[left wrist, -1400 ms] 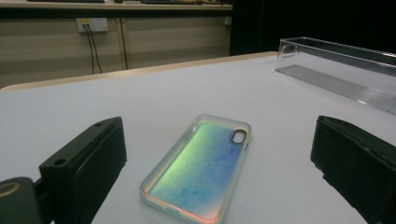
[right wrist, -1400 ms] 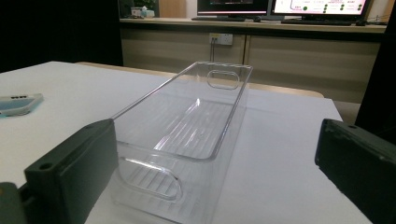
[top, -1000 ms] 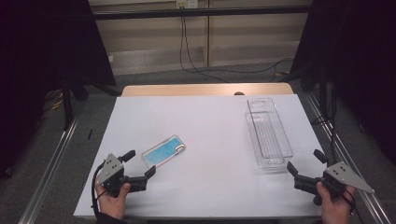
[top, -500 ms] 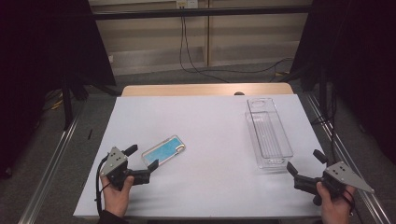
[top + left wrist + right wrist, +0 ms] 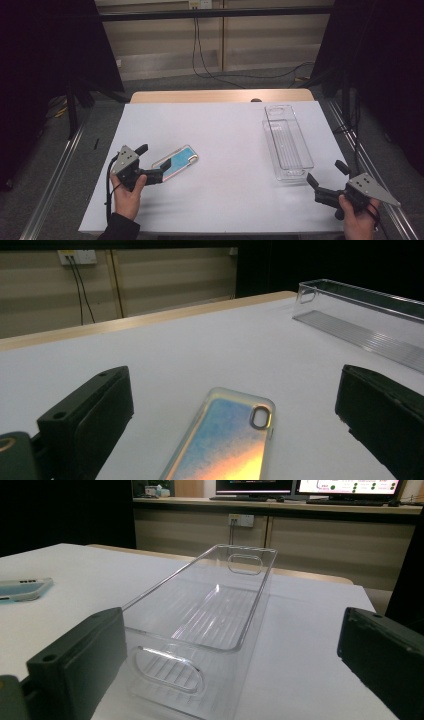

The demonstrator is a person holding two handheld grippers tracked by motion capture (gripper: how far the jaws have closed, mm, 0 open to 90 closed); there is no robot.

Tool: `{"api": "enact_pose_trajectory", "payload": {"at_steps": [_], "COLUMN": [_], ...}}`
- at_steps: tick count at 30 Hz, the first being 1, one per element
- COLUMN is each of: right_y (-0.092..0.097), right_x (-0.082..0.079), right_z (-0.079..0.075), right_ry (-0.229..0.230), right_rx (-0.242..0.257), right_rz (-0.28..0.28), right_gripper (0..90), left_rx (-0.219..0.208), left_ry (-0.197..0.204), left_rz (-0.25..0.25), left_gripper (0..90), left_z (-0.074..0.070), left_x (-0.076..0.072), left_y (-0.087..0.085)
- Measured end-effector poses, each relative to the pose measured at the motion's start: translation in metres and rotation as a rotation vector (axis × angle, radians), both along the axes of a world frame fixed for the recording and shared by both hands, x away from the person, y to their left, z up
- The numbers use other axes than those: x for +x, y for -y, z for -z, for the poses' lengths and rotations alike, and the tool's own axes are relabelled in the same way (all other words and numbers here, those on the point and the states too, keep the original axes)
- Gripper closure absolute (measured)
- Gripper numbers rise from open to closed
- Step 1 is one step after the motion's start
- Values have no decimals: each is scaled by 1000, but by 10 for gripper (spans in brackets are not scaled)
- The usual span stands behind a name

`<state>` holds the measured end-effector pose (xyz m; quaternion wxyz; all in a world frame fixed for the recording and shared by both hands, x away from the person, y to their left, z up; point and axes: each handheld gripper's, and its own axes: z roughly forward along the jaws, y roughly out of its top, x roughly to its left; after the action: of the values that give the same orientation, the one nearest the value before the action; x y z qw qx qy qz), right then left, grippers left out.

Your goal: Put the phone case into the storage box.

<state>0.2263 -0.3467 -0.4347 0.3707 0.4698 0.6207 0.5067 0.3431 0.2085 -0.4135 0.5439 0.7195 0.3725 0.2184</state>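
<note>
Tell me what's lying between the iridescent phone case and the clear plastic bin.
Nothing: the high view shows bare white table top between the iridescent phone case and the clear plastic bin.

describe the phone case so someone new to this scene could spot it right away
Start at the white table and look to its near left part, just ahead of the left tongs. The phone case lies flat there, shimmering blue and orange with a camera cutout, unlike the long clear bin on the right side.
</note>
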Motion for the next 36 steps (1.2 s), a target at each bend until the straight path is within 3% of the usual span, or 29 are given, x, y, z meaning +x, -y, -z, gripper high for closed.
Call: {"api": "enact_pose_trajectory", "payload": {"at_steps": [5,10,13,15,17,18,19,22,23,26,27,33,35,36], "right_y": [-1,-1,0,-1,-1,-1,-1,-1,-1,-1,-1,-1,-1,-1], "right_x": [0,0,0,0,0,0,0,0,0,0,1,1,1,1], "right_z": [0,0,0,0,0,0,0,0,0,0,0,0,0,0], "right_ry": [-3,-3,-4,-4,-3,-3,-3,-2,-3,-3,-3,-5,-3,-2], "right_rx": [0,0,0,-3,-1,-2,-2,1,-1,-2,0,1,-3,-3], "right_rz": [-1,-2,-1,0,0,-2,-2,-1,-3,-5,-3,-2,1,3], "right_gripper": [0,0,0,0,0,0,0,0,0,0,0,0,0,0], "left_rx": [34,26,71,72,93,126,126,181,203,216,214,284,278,311], "left_ry": [-1,-26,-17,-67,-71,-90,-90,-100,-121,-146,-172,-211,-259,-285], "left_rz": [10,38,39,81,85,109,109,115,135,149,169,165,180,185], "left_gripper": [31,41,40,41,43,44,44,53,54,56,62,59,59,60], "left_z": [-3,-3,-4,-5,-7,-10,-10,-11,-9,-7,-6,-6,-4,-3], "left_x": [7,14,19,24,27,30,30,32,35,38,41,50,54,58], "left_y": [0,3,5,6,8,10,10,12,14,15,15,17,17,16]}}
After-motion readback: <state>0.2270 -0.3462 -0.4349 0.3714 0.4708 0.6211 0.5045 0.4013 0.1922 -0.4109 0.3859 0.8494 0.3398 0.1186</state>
